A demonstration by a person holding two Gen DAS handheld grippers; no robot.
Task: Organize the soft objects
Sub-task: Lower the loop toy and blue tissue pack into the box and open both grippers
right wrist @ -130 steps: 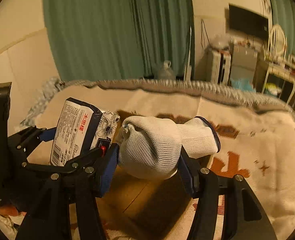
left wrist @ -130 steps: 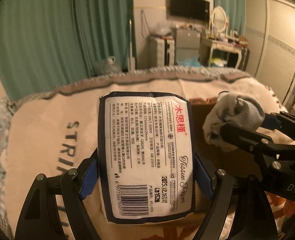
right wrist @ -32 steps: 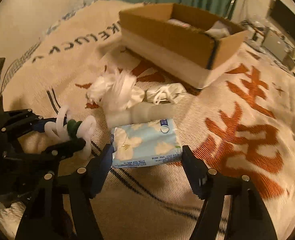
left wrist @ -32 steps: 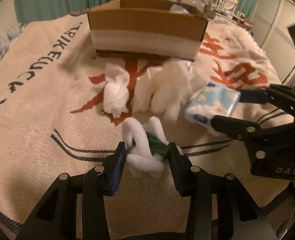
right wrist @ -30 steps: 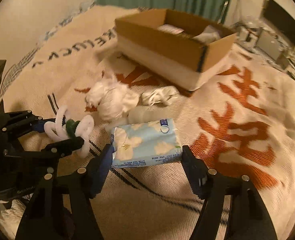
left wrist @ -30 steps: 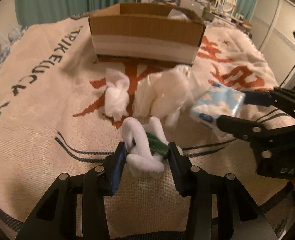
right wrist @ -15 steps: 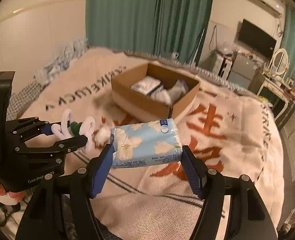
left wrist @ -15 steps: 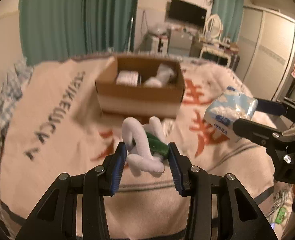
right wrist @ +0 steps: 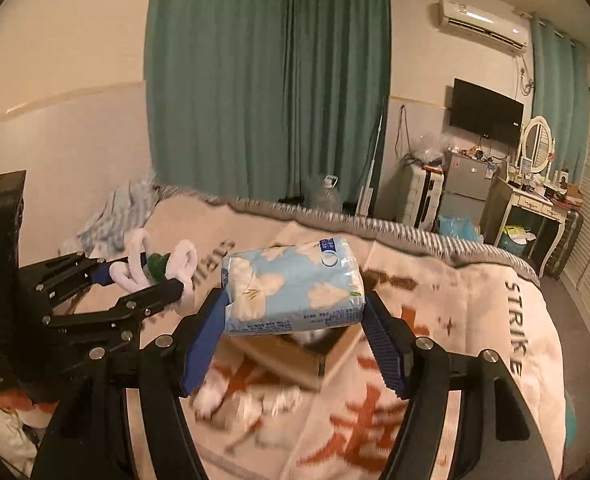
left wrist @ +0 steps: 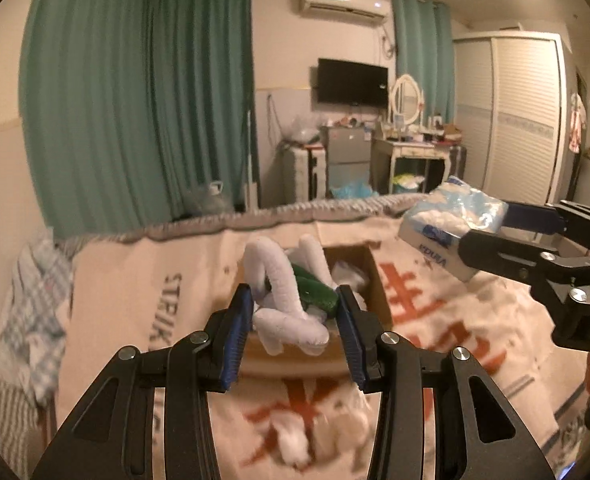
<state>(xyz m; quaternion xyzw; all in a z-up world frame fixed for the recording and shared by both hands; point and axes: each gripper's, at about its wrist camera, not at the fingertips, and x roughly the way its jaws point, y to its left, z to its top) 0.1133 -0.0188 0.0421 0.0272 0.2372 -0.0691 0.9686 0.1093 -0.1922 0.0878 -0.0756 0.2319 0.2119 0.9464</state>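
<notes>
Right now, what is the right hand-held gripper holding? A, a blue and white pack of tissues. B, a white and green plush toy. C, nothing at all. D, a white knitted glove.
A: the right hand-held gripper is shut on the blue and white tissue pack, held up in front of the cardboard box, while the plush toy sits in the left hand-held gripper.

White-and-green plush toy [left wrist: 291, 300], blue cloud-print tissue pack [right wrist: 293, 288], teal curtains [right wrist: 263, 80].
</notes>
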